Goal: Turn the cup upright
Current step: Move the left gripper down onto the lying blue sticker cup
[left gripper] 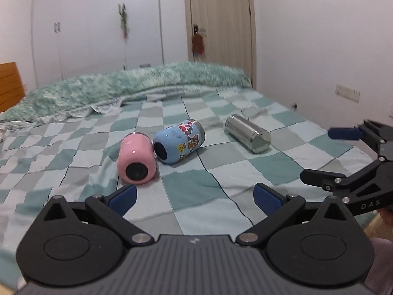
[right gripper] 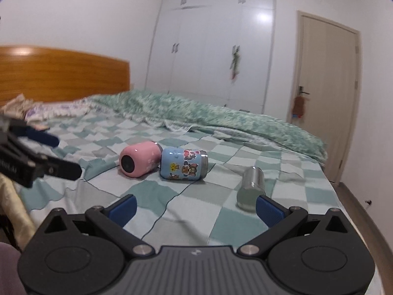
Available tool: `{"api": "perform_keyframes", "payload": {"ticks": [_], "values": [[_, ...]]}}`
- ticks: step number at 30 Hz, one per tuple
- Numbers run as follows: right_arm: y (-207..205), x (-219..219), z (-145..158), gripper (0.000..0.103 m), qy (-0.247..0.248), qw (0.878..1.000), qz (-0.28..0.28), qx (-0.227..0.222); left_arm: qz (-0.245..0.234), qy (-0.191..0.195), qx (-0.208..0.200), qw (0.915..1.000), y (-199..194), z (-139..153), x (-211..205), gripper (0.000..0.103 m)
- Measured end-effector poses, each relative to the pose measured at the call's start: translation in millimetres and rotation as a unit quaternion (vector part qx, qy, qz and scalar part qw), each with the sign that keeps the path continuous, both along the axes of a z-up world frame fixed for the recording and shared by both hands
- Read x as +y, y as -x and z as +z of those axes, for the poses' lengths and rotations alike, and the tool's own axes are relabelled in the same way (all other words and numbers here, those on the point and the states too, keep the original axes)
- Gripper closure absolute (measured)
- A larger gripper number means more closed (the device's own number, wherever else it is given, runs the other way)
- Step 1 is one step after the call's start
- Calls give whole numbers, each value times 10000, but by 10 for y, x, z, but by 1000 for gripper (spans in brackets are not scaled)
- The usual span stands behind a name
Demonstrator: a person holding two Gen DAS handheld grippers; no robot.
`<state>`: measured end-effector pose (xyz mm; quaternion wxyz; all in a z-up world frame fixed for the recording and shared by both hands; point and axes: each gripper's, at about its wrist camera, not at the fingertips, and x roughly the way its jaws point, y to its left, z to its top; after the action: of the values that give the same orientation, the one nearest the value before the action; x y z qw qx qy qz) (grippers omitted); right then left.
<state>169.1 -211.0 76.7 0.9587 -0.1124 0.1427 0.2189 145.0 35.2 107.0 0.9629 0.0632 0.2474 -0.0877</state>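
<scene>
Three cups lie on their sides on the checked bed (left gripper: 221, 177): a pink cup (left gripper: 136, 159) touching a blue sticker-covered cup (left gripper: 179, 141), and, well apart to the right, a steel cup (left gripper: 248, 132). We judge the task to be at its approach step, since no cup is held or upright. The left gripper (left gripper: 194, 196) hovers near the pink cup with its jaws spread and nothing between them; the right gripper (right gripper: 196, 205) is likewise spread wide and empty, its right blue pad (right gripper: 270, 211) just in front of the steel cup (right gripper: 250, 186). The next move, in our reading, calls for closing on one cup's body across its width, then rotating it so the base meets the bed; the soft, wrinkled cover may let it tip. The left view shows the wall sockets (left gripper: 347, 93) and the right gripper from the side; the right view alone shows the wooden headboard (right gripper: 63, 73)
</scene>
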Motion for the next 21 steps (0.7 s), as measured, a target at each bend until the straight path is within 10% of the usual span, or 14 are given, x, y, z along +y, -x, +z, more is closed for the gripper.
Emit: {"api": "perform_keyframes", "payload": {"ticks": [21], "values": [[-2363, 515, -62, 0, 907, 9899, 369, 1022, -439, -1311, 1323, 9815, -2447, -191, -113, 0]]}}
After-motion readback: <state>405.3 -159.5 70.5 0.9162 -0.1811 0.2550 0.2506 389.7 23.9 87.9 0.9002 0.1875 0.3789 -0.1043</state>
